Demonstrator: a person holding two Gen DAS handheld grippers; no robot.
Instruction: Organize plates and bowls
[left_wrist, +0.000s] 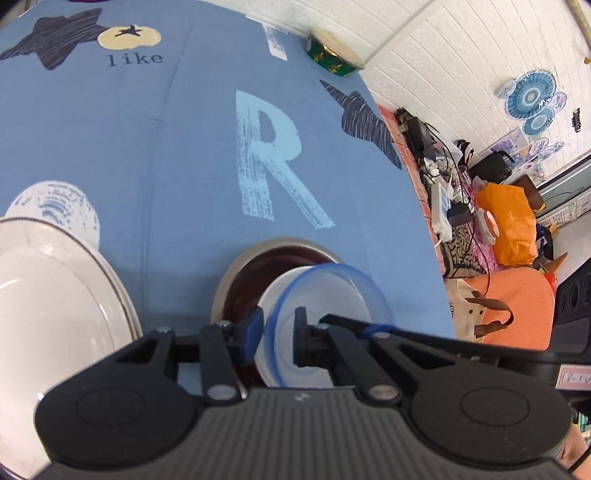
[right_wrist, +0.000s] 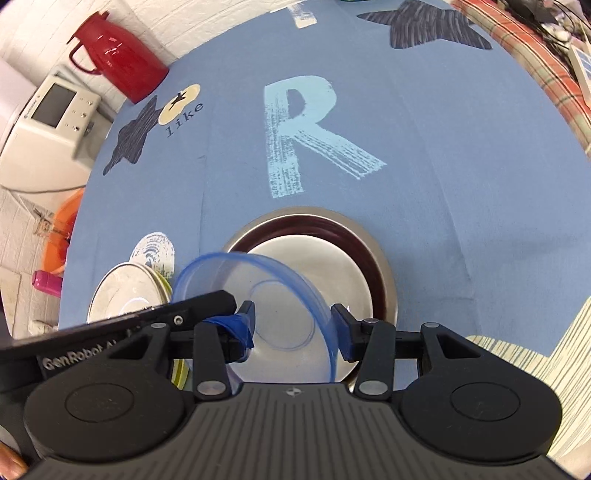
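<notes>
A clear bowl with a blue rim (left_wrist: 325, 306) is tilted over a stack of a dark red bowl (left_wrist: 243, 280) and a steel bowl (right_wrist: 314, 266) on the blue tablecloth. My left gripper (left_wrist: 279, 334) is shut on the clear bowl's near rim; it also shows in the right wrist view (right_wrist: 207, 302). My right gripper (right_wrist: 291, 325) is open, its jaws either side of the clear bowl (right_wrist: 266, 295), not pressing it. A white plate with a steel rim (left_wrist: 55, 302) lies to the left and shows in the right wrist view (right_wrist: 125, 291).
A red thermos jug (right_wrist: 118, 55) and a white appliance (right_wrist: 48, 114) stand at the far left. A green tin (left_wrist: 332, 55) sits at the table's far edge. Cluttered bags and cables (left_wrist: 498, 221) lie right of the table.
</notes>
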